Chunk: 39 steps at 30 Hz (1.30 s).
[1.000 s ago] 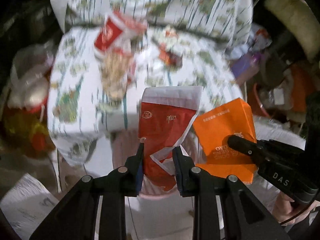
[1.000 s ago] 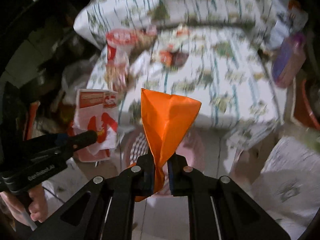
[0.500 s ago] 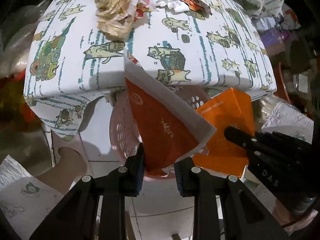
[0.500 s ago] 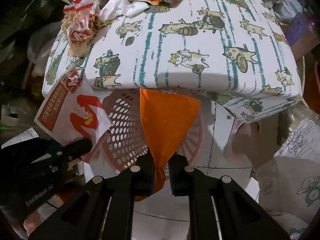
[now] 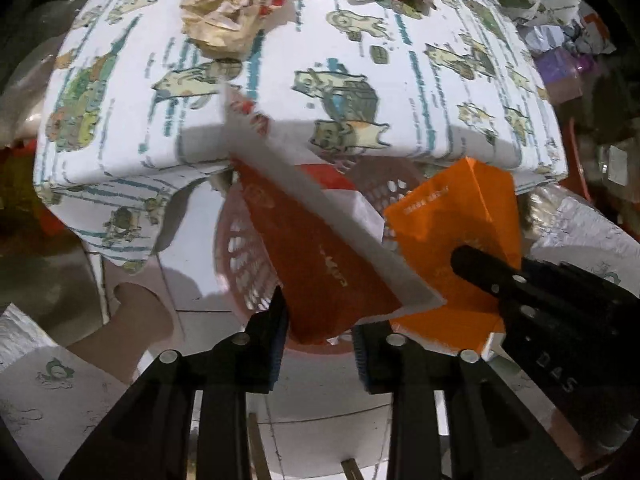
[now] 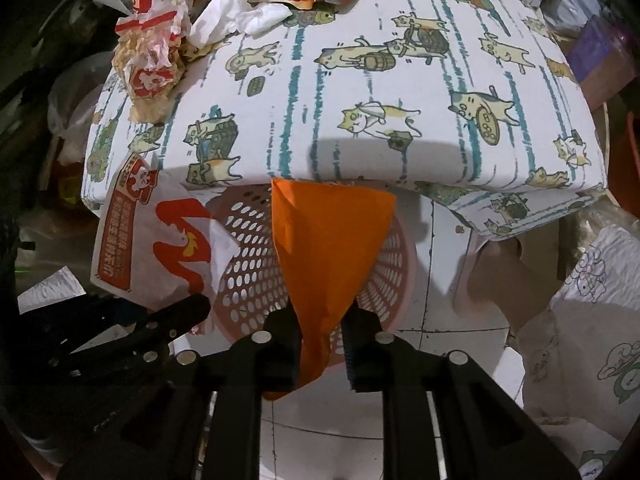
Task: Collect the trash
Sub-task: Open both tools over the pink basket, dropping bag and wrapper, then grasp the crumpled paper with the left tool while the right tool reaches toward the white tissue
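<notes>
My left gripper (image 5: 320, 320) stands open around the lower end of a red and white paper bag (image 5: 320, 256), which hangs tilted over the pink perforated basket (image 5: 240, 256). My right gripper (image 6: 322, 332) also stands open, with an orange paper bag (image 6: 328, 248) between its fingers above the same basket (image 6: 248, 280). The orange bag (image 5: 452, 220) and the right gripper show at the right of the left wrist view. The red and white bag (image 6: 152, 240) and the left gripper show at the left of the right wrist view.
A low table with a cat-print cloth (image 6: 360, 92) stands just beyond the basket. Crumpled wrappers (image 6: 148, 60) and white tissue (image 6: 240, 16) lie on its far left part. The floor (image 6: 440, 280) is white tile. Cluttered bags and boxes surround both sides.
Both grippers have lowered towards the basket and their jaws have widened. The red and white bag has tilted over and sunk lower; the orange bag now sits loosely between the right fingers.
</notes>
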Tool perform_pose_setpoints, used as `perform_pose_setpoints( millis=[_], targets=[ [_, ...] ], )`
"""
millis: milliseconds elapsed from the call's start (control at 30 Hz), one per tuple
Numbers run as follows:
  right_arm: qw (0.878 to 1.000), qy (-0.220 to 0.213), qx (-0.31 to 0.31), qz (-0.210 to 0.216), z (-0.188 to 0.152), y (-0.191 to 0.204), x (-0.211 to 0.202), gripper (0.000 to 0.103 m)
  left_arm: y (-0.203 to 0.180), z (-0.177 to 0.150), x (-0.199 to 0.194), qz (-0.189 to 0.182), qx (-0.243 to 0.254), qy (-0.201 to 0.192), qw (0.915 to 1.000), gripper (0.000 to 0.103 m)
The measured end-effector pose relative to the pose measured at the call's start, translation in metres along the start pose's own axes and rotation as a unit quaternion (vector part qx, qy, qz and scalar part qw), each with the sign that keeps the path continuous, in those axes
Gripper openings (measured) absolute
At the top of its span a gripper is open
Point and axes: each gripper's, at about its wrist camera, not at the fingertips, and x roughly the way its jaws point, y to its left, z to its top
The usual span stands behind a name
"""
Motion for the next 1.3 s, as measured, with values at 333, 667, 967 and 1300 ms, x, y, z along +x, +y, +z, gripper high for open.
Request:
perform_pose_setpoints(
  millis=[333,667,967,1300],
  targets=[
    [1.0,-0.003,0.018,0.006,0.001,-0.008,-0.006,0.031,0.005,0.006,-0.016,0.012,-0.006,-0.028,0.9995,0.071],
    [0.999,-0.039,0.034,-0.002,0.005,-0.018,-0.024,0.033,0.016,0.007,-0.024,0.024,-0.013,-0.042,0.9987,0.084],
    [0.997,-0.067,0.022,-0.026,0.008,-0.015,-0.038,0.035,0.024,0.016,-0.047,0.056,-0.019,-0.087,0.9945,0.084],
    [0.993,-0.11,0.025,-0.02,0.015,-0.015,-0.063,0.037,0.031,0.027,-0.087,0.062,-0.024,-0.154,0.9858,0.084]
  ],
)
